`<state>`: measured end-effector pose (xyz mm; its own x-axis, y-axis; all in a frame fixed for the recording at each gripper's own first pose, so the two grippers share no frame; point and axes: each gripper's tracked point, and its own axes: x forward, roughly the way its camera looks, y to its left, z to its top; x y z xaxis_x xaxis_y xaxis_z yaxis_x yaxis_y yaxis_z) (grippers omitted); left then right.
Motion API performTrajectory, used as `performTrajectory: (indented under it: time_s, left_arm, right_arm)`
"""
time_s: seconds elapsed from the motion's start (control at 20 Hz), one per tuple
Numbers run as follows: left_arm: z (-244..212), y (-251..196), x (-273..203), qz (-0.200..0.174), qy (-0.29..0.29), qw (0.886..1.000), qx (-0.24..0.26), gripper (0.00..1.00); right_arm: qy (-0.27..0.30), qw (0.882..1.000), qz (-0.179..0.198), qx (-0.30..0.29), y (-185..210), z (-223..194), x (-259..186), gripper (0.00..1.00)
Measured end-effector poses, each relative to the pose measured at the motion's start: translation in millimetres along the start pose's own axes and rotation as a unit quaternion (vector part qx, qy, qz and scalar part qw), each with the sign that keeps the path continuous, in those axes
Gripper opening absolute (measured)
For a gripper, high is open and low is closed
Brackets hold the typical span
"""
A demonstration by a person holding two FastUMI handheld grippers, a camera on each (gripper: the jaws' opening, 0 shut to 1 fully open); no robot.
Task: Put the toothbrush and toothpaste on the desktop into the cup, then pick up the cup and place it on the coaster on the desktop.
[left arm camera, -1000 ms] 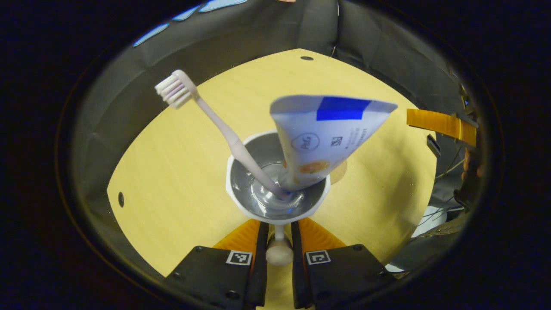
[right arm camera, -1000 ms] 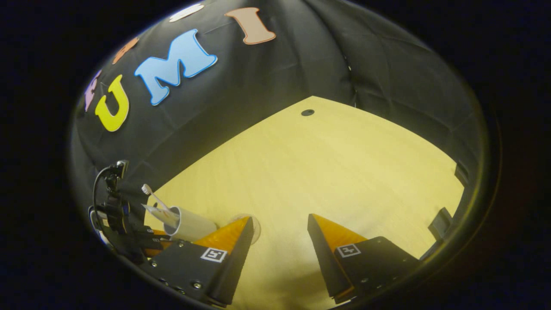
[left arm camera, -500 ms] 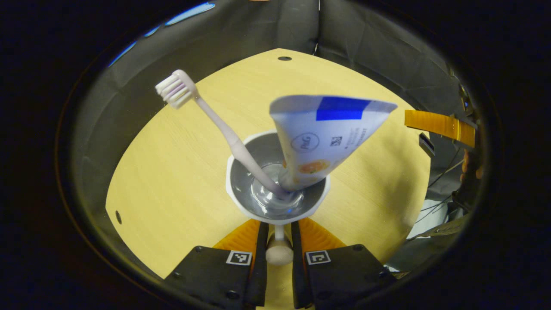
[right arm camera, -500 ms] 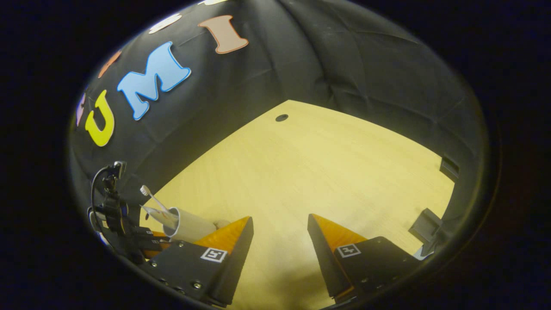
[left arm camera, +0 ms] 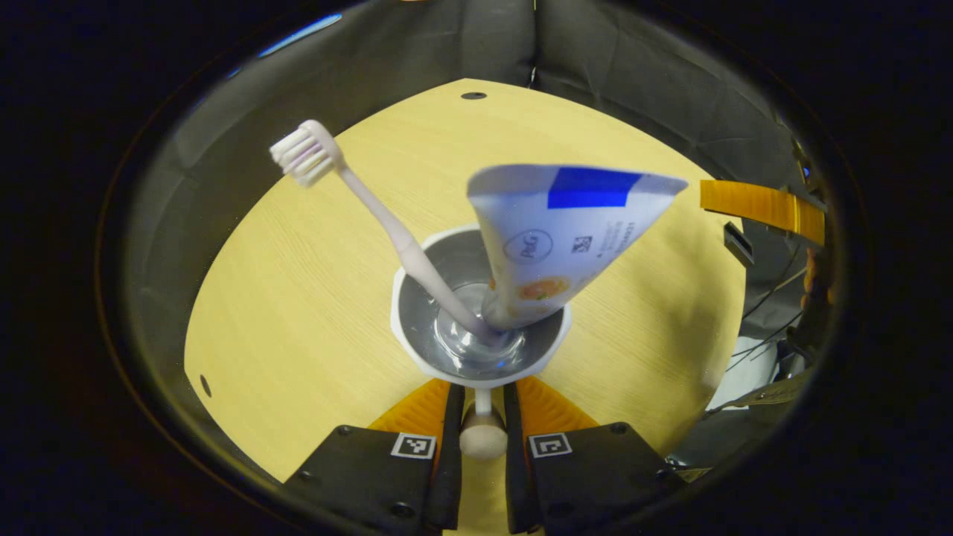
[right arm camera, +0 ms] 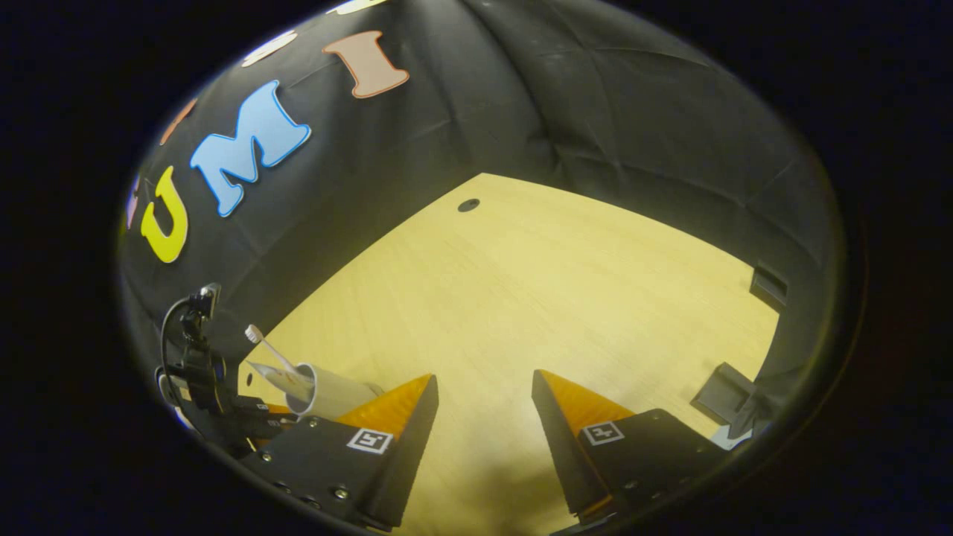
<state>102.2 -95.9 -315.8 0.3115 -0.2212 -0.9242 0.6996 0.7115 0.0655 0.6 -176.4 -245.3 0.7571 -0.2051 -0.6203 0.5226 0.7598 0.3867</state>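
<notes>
We hold the cup (left arm camera: pixel 480 313) by its handle, our left gripper (left arm camera: pixel 482 417) clamped on it so the toothbrush (left arm camera: pixel 357 201) and toothpaste tube (left arm camera: pixel 555 238) stay inside above the desktop (left arm camera: pixel 298 298). Our right gripper (right arm camera: pixel 484 406) hangs open and empty. Since a second ago the coaster has slipped from sight behind the cup.

Probably a lab recording booth: black cloth walls (right arm camera: pixel 595 126) enclose a bare wooden desktop (right arm camera: pixel 566 298).
</notes>
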Motion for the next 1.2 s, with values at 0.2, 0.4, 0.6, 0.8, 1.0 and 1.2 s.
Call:
performTrajectory:
  time_s: [0.2,0.4,0.6,0.8,1.0,1.2]
  left_arm:
    - [0,0,1,0.005,0.002,1.000,-0.003,0.31]
    - [0,3,0,0.022,-0.008,1.000,-0.002,0.45]
    - [10,0,-14,0.030,-0.027,0.999,-0.003,0.37]
    - [9,-1,-28,0.036,-0.048,0.998,-0.022,0.46]
    - [9,-9,-43,0.045,-0.100,0.991,-0.071,0.40]
    - [20,-5,-94,0.078,-0.191,0.971,-0.120,0.39]
  right_arm:
    - [0.005,1.000,-0.001,0.001,-3,-2,0,0.77]
    - [0.009,1.000,0.005,-0.005,-1,-3,0,0.77]
    - [0.012,1.000,0.017,-0.018,15,-5,-1,0.77]
    - [0.017,0.998,0.039,-0.045,41,-7,-7,0.77]
    - [0.018,0.992,0.073,-0.099,77,-12,-25,0.77]
    - [0.005,0.981,0.111,-0.161,122,-11,-46,0.77]
